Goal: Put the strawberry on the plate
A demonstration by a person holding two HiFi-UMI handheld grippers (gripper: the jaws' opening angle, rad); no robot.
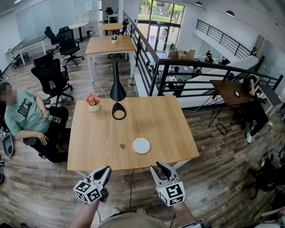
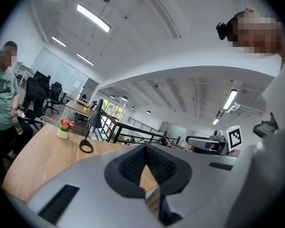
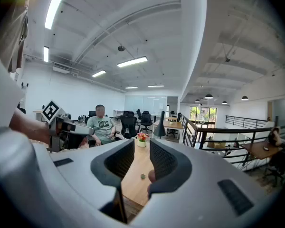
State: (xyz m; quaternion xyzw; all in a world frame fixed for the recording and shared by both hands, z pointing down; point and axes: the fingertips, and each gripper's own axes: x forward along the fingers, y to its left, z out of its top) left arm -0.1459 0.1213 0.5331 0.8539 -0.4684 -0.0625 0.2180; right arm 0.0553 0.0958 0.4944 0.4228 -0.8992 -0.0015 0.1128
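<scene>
A small red strawberry lies on the wooden table, just left of a round white plate. Both grippers hover side by side off the table's near edge, apart from both objects. My left gripper has its pads meeting at the tips and holds nothing; in its own view the left gripper points over the table. My right gripper is at its closest, with a narrow empty slot between the pads. In the right gripper view the right gripper frames the strawberry far ahead.
A black desk lamp and a small pot of flowers stand at the table's far side. A person sits on a chair to the left. A black railing runs behind the table.
</scene>
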